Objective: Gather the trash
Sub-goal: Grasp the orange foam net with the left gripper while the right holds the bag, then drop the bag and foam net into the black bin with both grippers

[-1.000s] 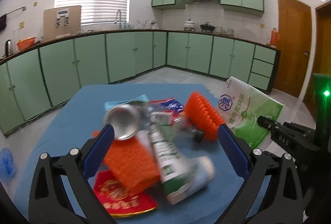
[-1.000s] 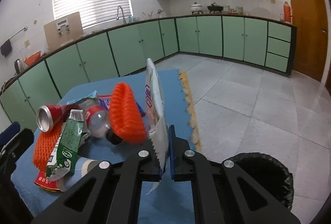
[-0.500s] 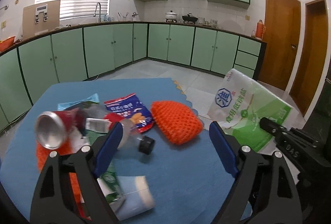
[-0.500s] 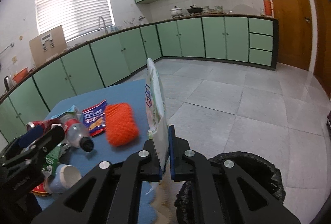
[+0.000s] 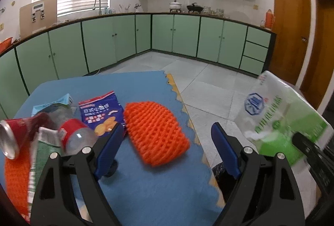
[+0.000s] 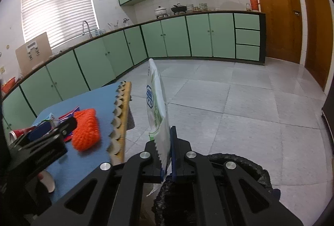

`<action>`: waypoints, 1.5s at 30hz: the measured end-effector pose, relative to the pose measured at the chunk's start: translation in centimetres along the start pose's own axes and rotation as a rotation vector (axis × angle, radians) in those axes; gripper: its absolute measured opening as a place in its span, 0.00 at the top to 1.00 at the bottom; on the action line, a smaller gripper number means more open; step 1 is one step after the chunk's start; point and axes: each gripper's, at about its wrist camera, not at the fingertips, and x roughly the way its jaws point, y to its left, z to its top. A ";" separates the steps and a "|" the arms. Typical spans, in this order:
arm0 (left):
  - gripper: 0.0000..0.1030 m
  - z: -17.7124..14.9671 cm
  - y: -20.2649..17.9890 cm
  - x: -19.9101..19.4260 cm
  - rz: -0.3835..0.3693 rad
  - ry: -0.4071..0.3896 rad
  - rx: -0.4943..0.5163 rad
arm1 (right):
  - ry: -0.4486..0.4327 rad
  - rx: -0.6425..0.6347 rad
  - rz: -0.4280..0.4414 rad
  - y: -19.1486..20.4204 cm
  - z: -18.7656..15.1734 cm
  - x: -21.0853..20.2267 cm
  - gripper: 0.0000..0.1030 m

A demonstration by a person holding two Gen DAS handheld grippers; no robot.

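Above the black-lined trash bin (image 6: 240, 165) on the tiled floor, my right gripper (image 6: 167, 161) is clenched on the lower edge of a green and white plastic bag (image 6: 156, 107), which stands upright and edge-on between the blue pads. From my left wrist view the same bag (image 5: 279, 119) shows its flat printed face off to the right, past the table edge. My left gripper (image 5: 167, 148) is released, its jaws spread wide and holding nothing, hovering over the blue mat (image 5: 133, 88) that covers the table. Between its fingers lies an orange foam net sleeve (image 5: 155, 134), resting on the mat near the scalloped edge. To the left of that are a blue snack packet (image 5: 100, 113), a clear plastic bottle with a red label (image 5: 75, 138), a red can (image 5: 12, 138) lying on its side, and a second orange net (image 5: 15, 173) under them, all bunched together.
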 end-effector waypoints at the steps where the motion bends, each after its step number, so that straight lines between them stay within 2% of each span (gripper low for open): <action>1: 0.20 0.1 -0.2 0.7 0.008 0.012 -0.010 | 0.002 0.001 -0.001 -0.3 0.0 0.2 0.95; 10: 0.15 0.4 -0.2 4.6 0.122 0.076 -0.051 | 0.037 0.005 0.001 -1.6 -0.5 2.1 0.95; 18: 0.15 0.3 1.3 8.2 0.119 0.225 -0.119 | 0.065 -0.013 0.001 -0.9 -0.6 3.2 0.95; 20: 0.27 0.2 1.5 8.7 0.103 0.249 -0.123 | 0.066 -0.022 0.001 -0.6 -0.5 3.2 0.95; 22: 0.35 0.2 1.7 8.8 0.090 0.253 -0.132 | 0.065 -0.030 -0.003 -0.4 -0.5 3.1 0.95; 29: 0.60 0.4 2.3 7.0 0.067 0.201 -0.139 | 0.050 -0.032 -0.011 -0.5 -0.3 2.1 0.95; 32: 0.65 0.3 2.7 5.5 0.038 0.183 -0.157 | 0.030 -0.030 -0.011 -0.4 -0.1 1.3 0.95; 38: 0.70 -0.6 2.9 2.0 -0.009 0.122 -0.136 | -0.001 -0.022 -0.006 -0.7 -0.2 -0.4 0.95; 41: 0.70 -0.6 1.9 0.0 -0.038 0.087 -0.095 | -0.017 -0.013 -0.013 -1.2 -0.3 -1.3 0.95; 45: 0.70 -0.6 0.0 -2.3 -0.113 0.066 -0.046 | -0.032 0.006 -0.039 -2.6 -0.6 -2.8 0.95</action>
